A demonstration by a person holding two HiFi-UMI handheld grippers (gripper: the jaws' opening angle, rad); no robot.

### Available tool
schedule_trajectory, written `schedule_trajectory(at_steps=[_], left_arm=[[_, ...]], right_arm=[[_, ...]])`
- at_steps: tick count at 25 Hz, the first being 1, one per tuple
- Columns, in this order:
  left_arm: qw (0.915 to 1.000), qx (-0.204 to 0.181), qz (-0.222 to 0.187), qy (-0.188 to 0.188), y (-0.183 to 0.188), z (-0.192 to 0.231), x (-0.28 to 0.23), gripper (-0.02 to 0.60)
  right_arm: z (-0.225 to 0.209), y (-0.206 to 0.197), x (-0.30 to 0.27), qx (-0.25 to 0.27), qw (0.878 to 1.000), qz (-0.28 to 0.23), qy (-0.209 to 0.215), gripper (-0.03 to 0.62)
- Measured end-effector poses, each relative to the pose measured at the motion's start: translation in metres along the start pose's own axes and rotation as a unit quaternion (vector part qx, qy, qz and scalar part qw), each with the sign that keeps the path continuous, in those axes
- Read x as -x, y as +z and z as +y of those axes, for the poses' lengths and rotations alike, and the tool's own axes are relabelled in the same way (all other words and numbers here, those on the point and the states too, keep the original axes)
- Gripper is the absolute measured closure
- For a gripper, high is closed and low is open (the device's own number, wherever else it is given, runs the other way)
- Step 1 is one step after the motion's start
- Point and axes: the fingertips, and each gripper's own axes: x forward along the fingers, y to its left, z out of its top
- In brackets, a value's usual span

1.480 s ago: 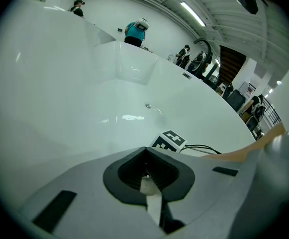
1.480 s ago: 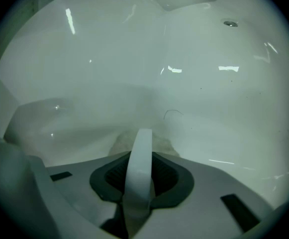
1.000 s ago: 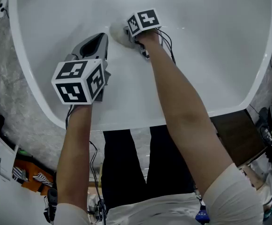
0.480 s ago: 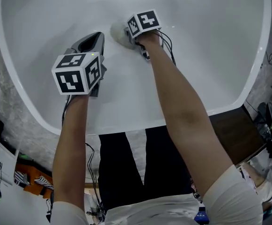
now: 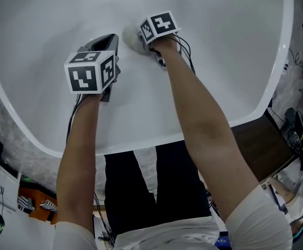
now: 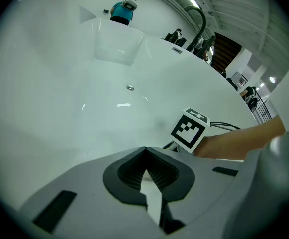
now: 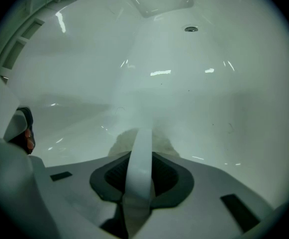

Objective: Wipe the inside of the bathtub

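Observation:
The white bathtub fills the head view, and both grippers are inside it. My right gripper is shut on a pale wiping cloth and presses it on the tub's surface. In the right gripper view the cloth bulges out past the right gripper, with a white band of it between the jaws. My left gripper hovers just left of the cloth, shut with nothing in it. In the left gripper view the left gripper points at the tub wall. The drain is farther along the tub.
A curved black faucet and a teal object stand on the tub's far rim. Outside the near rim are a stone floor, an orange item, cables and a dark wooden piece at right.
My left gripper has moved a little up and right, closer to the cloth. The right gripper and the cloth stay in the same spot.

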Motion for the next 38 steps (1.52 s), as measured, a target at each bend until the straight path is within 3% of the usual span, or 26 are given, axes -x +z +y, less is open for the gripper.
schedule_trajectory(at_steps=[11,22,38], left_arm=[[0.9998,-0.003,0.011,-0.017,0.0,-0.031,-0.03,0.577],[0.9993,-0.009,0.025,-0.027,0.001,-0.068,-0.055,0.577],[0.9994,-0.021,0.022,-0.017,0.016,-0.068,-0.027,0.577]], right_arm=[[-0.052,-0.019,0.031,0.005,0.999,0.012,-0.041,0.5],[-0.123,-0.04,0.064,0.04,0.99,0.058,-0.12,0.5],[-0.122,-0.049,0.092,0.061,0.987,0.069,-0.135,0.5]])
